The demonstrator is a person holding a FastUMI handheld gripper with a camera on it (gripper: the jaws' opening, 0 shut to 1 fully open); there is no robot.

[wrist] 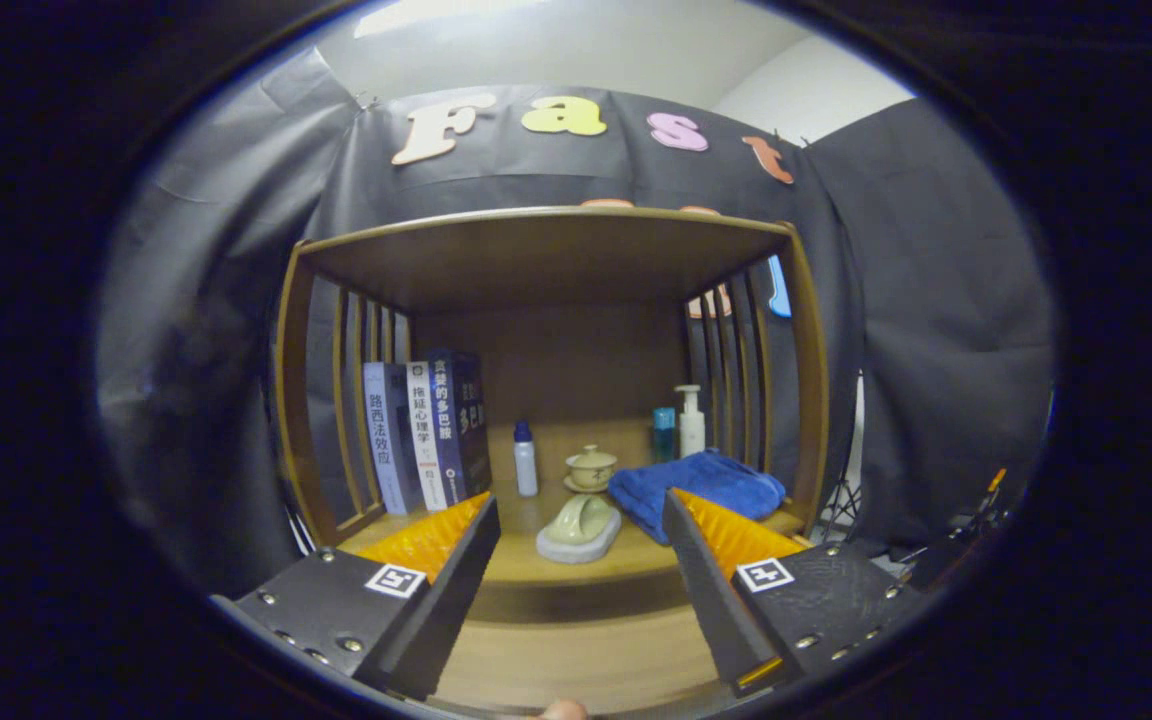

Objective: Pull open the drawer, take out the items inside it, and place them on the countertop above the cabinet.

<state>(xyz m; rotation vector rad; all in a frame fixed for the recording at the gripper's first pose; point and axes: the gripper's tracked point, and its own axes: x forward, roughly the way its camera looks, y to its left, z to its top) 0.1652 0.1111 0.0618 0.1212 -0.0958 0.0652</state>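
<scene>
- We see the gripper (581, 520) with its two fingers spread wide, holding nothing and touching nothing; the gap between them frames the middle of the shelf ahead.
- We face a wooden cabinet with slatted sides (308, 400). Its countertop (536, 560) lies just ahead of the fingertips, and below its front lip runs a flat wooden front panel (576, 660), which we judge to be the drawer face.
- That is the relation the coming move turns on: the drawer lies low and close, beneath the fingers rather than ahead of them. Its long axis runs side to side across our approach. We cannot make out a handle, and what is inside the drawer is hidden.
- A pale fingertip (564, 710) shows at the panel's lower edge; we cannot tell what it is doing.
- On the countertop, between and just beyond the fingers, lies a pale green ceramic piece on a grey base (579, 530), with a small cream lidded cup on a saucer (590, 468) behind it.
- A folded blue towel (701, 485) lies near the right finger, and upright books (426, 430) stand beside the left slats.
- We judge the task barely begun: the drawer looks closed, and the gripper must tilt down to reach it.
</scene>
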